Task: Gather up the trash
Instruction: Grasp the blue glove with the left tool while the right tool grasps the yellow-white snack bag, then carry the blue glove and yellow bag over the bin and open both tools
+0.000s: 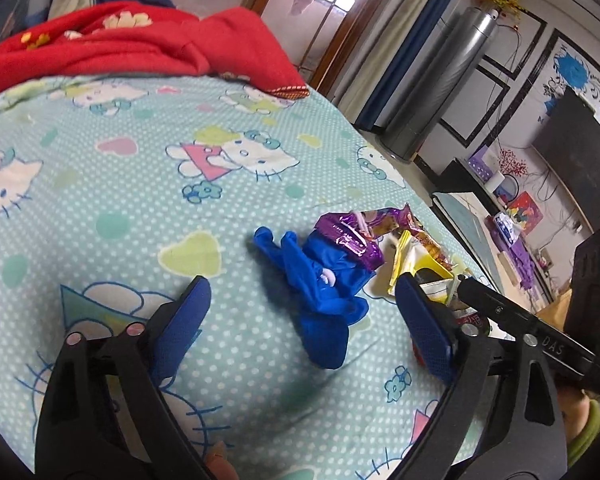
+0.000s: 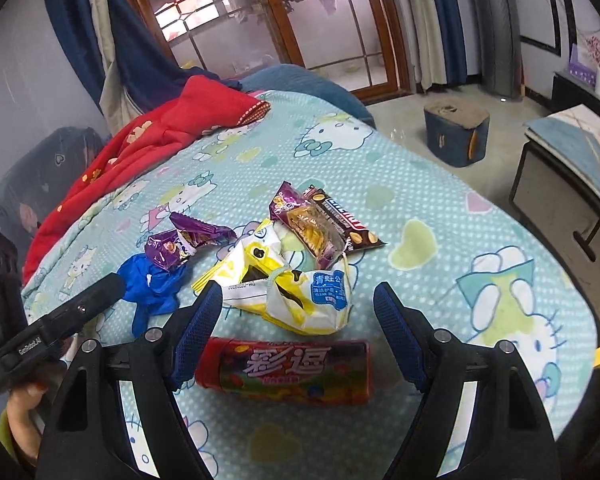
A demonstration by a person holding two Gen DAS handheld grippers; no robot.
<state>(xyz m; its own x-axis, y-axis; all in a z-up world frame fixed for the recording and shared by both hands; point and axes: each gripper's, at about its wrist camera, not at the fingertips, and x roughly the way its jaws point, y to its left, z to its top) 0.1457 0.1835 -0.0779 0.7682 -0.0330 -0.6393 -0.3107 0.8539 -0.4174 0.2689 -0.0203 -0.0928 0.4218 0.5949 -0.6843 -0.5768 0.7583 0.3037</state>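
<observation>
Bed sheet (image 2: 440, 208): a pale green, cartoon-printed cover carried everything; it serves as the landmark below.
Red blanket (image 1: 140, 48): it lay bunched at the far end of the sheet, well apart from the litter.
Trash pile: it sat on the sheet near the edge closest to both tools, all pieces loose and none yet collected.
White-and-yellow bag (image 2: 288, 284): crumpled and torn open, it lay in the middle of the pile, just beyond the right tool's tips.
Blue glove (image 1: 320, 284): limp and twisted, it lay at the pile's left side on the sheet, its long axis running from the far left toward the near right, roughly along the left tool's line of sight.
Red candy tube (image 2: 284, 368): it lay flat at the pile's near edge, its long axis crosswise to the right tool, one end close to the left finger.
Purple wrappers (image 2: 184, 244): shiny and torn, they lay on the far side of the pile; one overlapped the glove.
Brown bar wrapper (image 2: 344, 220): it lay at the far right of the pile.
Left gripper (image 1: 304, 320): spread wide, nothing pinched; the glove lay between and just ahead of its fingers, so this hand seemed nearer to it.
Right gripper (image 2: 300, 320): spread wide, empty; the tube lay between its fingers, likely its next pick.
</observation>
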